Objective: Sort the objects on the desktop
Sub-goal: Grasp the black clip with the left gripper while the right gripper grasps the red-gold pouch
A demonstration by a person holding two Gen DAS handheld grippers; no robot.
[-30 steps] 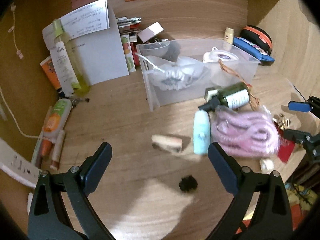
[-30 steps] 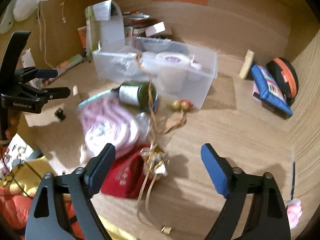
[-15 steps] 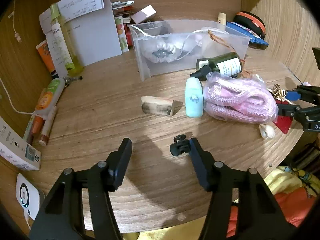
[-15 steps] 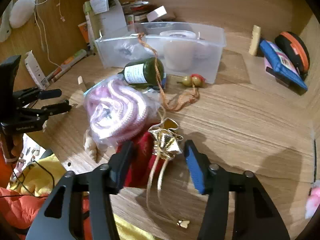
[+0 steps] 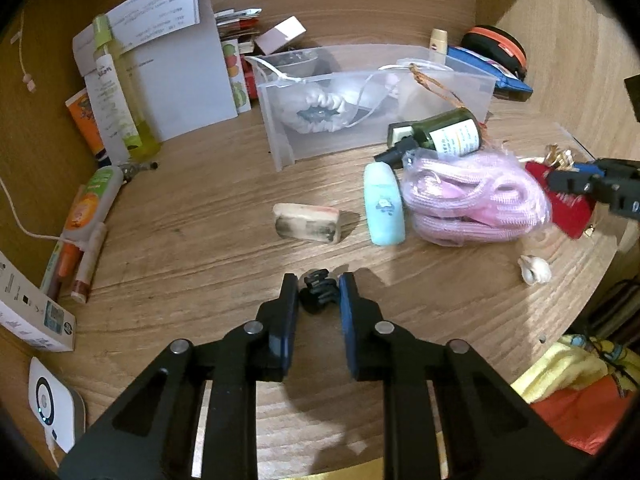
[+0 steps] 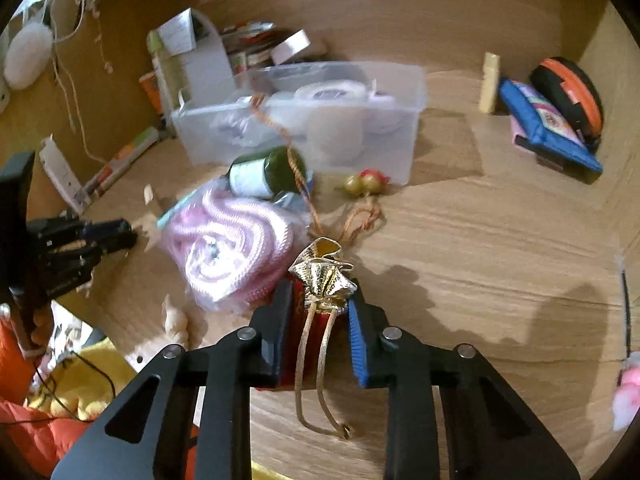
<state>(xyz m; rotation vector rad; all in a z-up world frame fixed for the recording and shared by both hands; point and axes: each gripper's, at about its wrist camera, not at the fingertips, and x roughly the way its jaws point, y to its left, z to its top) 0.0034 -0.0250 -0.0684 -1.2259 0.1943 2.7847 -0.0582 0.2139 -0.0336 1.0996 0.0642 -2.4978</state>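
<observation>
Sorted so far: the clear bin (image 5: pixel 472 92) at upper centre of the left view holds a white scrunchie, a cord and tape rolls. In hand: the left gripper (image 5: pixel 319 286), low centre, is closed narrowly on a small black clip (image 5: pixel 318 289); the right gripper (image 6: pixel 318 298) is clamped on a red pouch with a gold top (image 6: pixel 322 280). Outstanding, judged most of the job: eraser block (image 5: pixel 307 223), blue tube (image 5: pixel 383 209), green bottle (image 5: pixel 444 136), bagged pink rope (image 5: pixel 476 198) and shell (image 5: pixel 534 269) all lie loose on the desk (image 5: pixel 200 184).

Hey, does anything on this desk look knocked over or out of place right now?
Yes. The dark green bottle lies on its side against the clear bin, and an orange cord trails out of the bin over it onto the desk.
</observation>
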